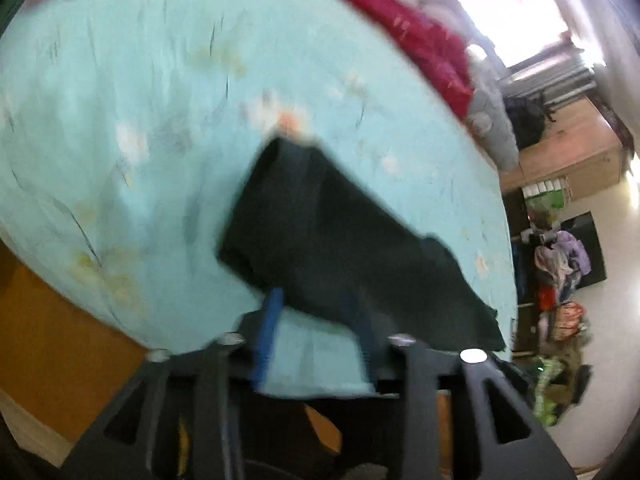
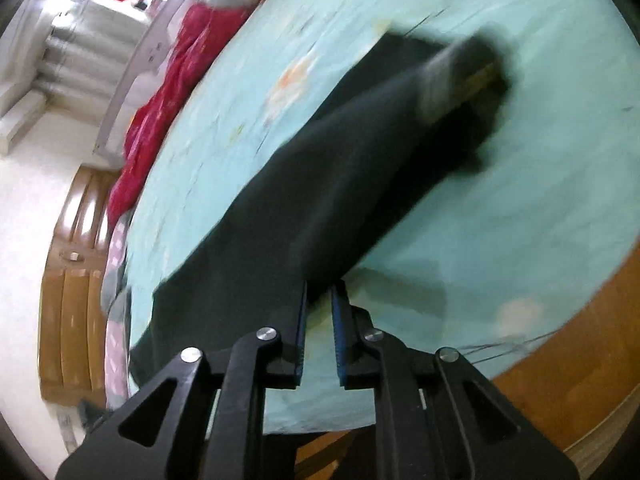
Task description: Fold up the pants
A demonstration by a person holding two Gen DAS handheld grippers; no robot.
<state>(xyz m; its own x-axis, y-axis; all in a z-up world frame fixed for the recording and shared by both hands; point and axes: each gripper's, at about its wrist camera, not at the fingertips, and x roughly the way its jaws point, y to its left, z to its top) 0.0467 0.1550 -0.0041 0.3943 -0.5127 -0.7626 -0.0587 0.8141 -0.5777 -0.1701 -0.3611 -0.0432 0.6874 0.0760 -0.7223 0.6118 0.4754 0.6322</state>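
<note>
Dark pants (image 1: 340,240) lie stretched across a turquoise bedsheet (image 1: 140,100). In the left wrist view my left gripper (image 1: 316,304) has its blue-padded fingers (image 1: 269,332) set wide apart, with the near edge of the pants over their tips. In the right wrist view the pants (image 2: 320,184) run away from me, and my right gripper (image 2: 319,288) has its jaws nearly closed on the near edge of the cloth. The other gripper (image 2: 468,76) shows as a blur at the far end of the pants. Both views are motion-blurred.
A red blanket (image 1: 420,36) and grey bedding (image 1: 492,128) lie along the far side of the bed. A wooden bed frame (image 2: 580,360) borders the sheet. Clothes are piled on the floor (image 1: 560,264) beside a wooden cabinet (image 1: 572,148).
</note>
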